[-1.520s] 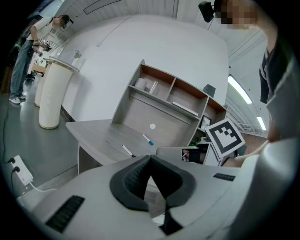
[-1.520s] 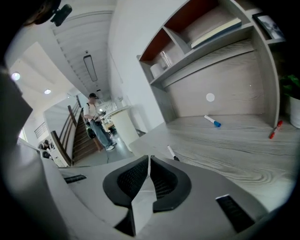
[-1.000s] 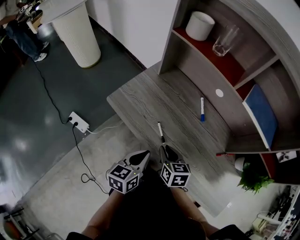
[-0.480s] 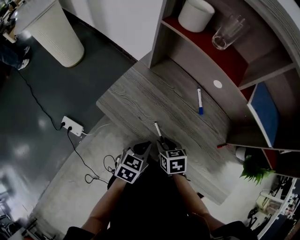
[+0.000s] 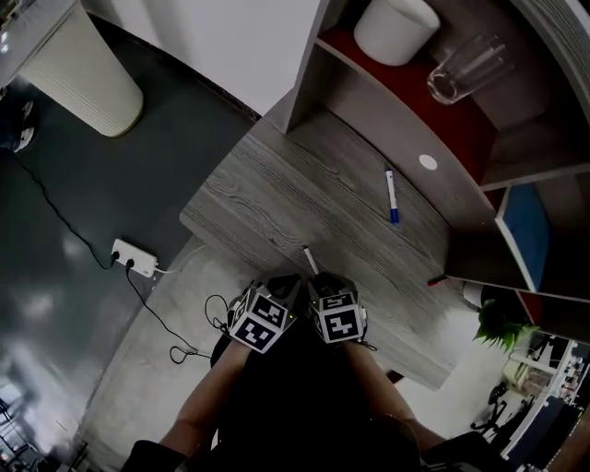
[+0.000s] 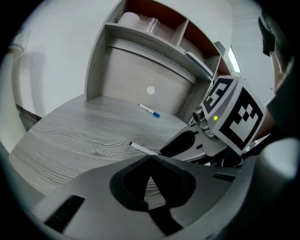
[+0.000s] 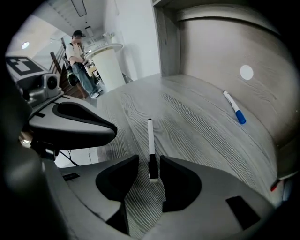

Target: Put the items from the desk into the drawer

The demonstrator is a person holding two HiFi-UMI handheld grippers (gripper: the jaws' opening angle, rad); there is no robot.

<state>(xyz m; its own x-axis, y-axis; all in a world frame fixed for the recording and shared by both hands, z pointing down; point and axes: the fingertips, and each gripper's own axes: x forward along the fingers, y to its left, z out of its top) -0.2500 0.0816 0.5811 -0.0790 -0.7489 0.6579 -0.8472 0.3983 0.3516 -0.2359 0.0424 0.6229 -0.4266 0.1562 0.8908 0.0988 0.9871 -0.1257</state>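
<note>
At the desk's [image 5: 267, 198] front edge, the right gripper [image 7: 149, 162] pointed steeply down with its 2 jaws apart; they had just been opening, and the dark end of the black-tipped marker [image 7: 150, 133] lay between them with a sliver of wood grain showing on either side, so nothing pinched it yet. That marker lay flat on the desk, just in from the front edge, its length running toward the back. Just beside it, over the same edge, the left gripper [image 6: 150, 158] hung with its jaw tips together and nothing between them. The marker looked light, stiff and smooth-barrelled, likely to roll or skid if nudged; a squeeze across the barrel near its middle, jaws square to its length, would probably hold best. Farther in, near the desk's back panel, lay a blue-capped marker [image 5: 391, 194], well apart from the first. Above the desk's back, the shelf [image 5: 406, 88] carried a white cup [image 5: 396, 28] and a clear glass [image 5: 470, 69]. No drawer could be made out.
</note>
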